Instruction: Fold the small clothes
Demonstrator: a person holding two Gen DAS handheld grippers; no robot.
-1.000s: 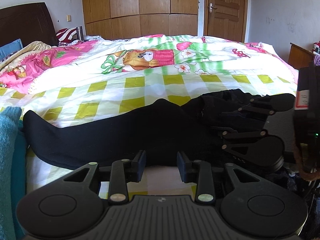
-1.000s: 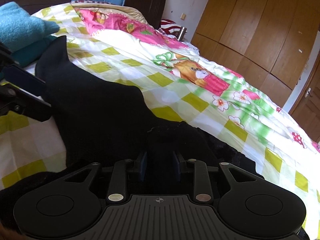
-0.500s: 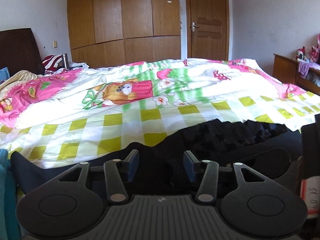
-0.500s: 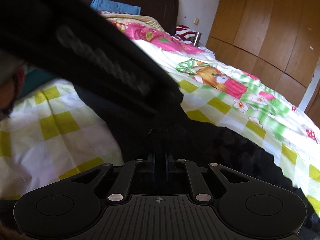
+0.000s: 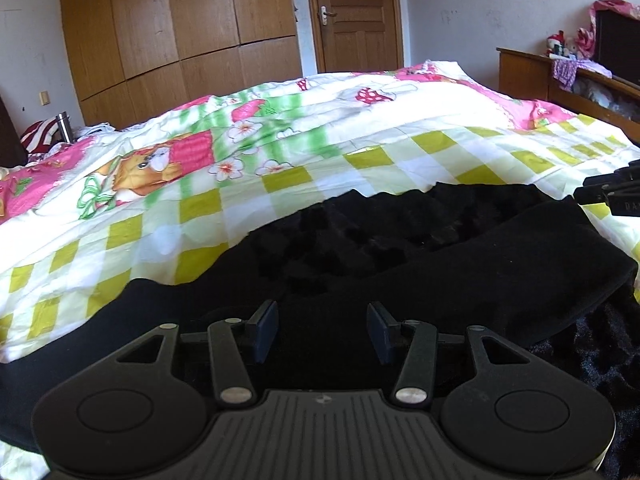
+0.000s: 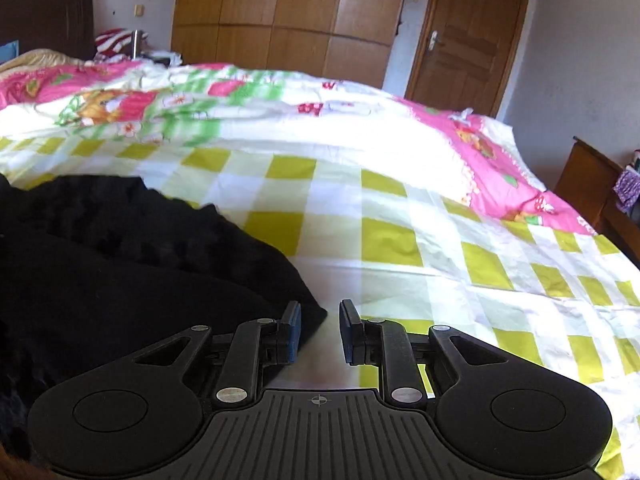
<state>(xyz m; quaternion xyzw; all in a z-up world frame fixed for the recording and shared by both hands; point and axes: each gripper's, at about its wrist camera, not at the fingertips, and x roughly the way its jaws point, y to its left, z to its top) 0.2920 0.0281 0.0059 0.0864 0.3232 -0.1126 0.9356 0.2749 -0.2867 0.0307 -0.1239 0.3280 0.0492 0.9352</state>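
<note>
Left gripper: fingers spread wide, nothing between the pads, poised low over the black garment. The dark cloth fills the gap between the fingers and runs outward from 9 o'clock to 3 o'clock across the lower half of the left wrist view; a smooth folded band of it lies toward 2 o'clock, with a fuzzier, crumpled layer behind it at 12 o'clock. Part of the right gripper shows at the 3 o'clock edge of that view, just beyond the garment's end.

Right gripper: fingers parted by a moderate gap, holding nothing. Its left pad sits against the garment's corner, while the right pad stands over bare bedding. From this side the black garment spreads toward 9 and 10 o'clock.

Bedspread: yellow-and-white checks near the grippers, passing at 12 o'clock into a pink, green and white cartoon print with a bear. Beyond the bed, at 12 o'clock: a wooden wardrobe and a panelled wooden door. At 10 o'clock in the left wrist view, a metal flask stands by red-and-white striped cloth. At 2 o'clock, a wooden cabinet carries small items.
</note>
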